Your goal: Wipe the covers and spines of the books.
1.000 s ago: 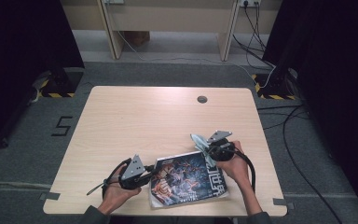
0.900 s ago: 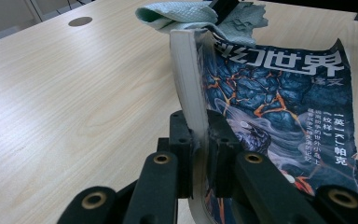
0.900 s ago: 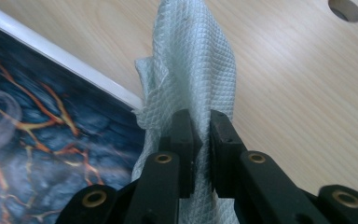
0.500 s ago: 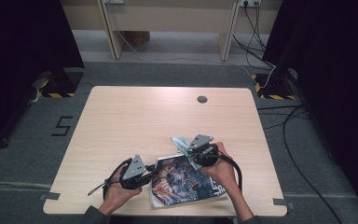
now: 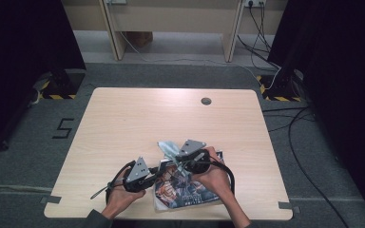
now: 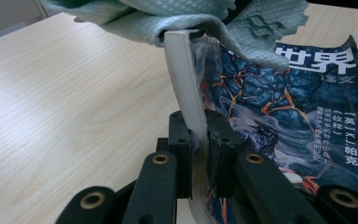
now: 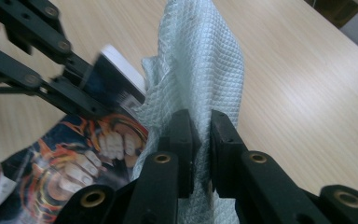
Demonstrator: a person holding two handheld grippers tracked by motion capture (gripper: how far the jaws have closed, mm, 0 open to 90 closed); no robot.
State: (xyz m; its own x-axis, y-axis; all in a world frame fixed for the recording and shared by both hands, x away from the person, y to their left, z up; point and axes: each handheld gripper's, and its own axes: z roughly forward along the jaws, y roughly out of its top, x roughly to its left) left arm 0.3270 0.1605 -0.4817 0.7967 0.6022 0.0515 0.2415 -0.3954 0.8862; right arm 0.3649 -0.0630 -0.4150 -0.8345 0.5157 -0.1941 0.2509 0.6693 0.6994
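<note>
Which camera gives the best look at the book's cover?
The left gripper view: the book cover's artwork and lettering are close and sharp. The high view shows the book small, partly under hands. The right gripper view catches one blurred part.

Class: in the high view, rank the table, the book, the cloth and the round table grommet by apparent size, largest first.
1. table
2. book
3. cloth, partly hidden by the right gripper
4. grommet

Quilted pale-green cloth (image 7: 205,70), glossy paper book (image 6: 289,121), matt light wood table (image 5: 138,118).
</note>
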